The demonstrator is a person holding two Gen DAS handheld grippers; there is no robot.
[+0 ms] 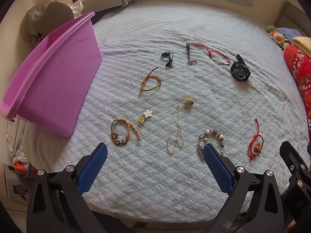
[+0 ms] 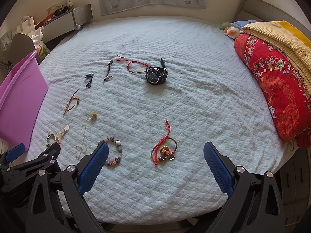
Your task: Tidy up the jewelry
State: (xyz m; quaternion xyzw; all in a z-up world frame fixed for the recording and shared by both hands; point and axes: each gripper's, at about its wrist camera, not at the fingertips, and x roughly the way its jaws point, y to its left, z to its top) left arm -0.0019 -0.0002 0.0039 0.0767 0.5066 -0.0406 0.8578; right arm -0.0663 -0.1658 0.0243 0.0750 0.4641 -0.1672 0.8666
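Note:
Several pieces of jewelry lie scattered on a pale blue quilted bed (image 1: 194, 174). A thin gold chain necklace (image 1: 177, 130) lies just ahead of my left gripper (image 1: 155, 151), which is open and holds nothing. A beaded woven bracelet (image 1: 121, 134) lies to its left and a grey bead bracelet (image 1: 209, 138) sits behind its right finger. My right gripper (image 2: 155, 151) is open too, with a red cord bracelet (image 2: 164, 149) on the bed between its fingers, untouched. Further back lies a black watch (image 2: 156, 74). A purple bin (image 1: 52, 73) stands at the left.
Red patterned bedding (image 2: 276, 89) and a yellow blanket (image 2: 281, 36) are piled along the bed's right side, with plush toys (image 2: 231, 31) behind. More cords and a flower charm (image 1: 145, 115) lie mid-bed. A shelf (image 2: 62, 19) and bags stand beyond the bin.

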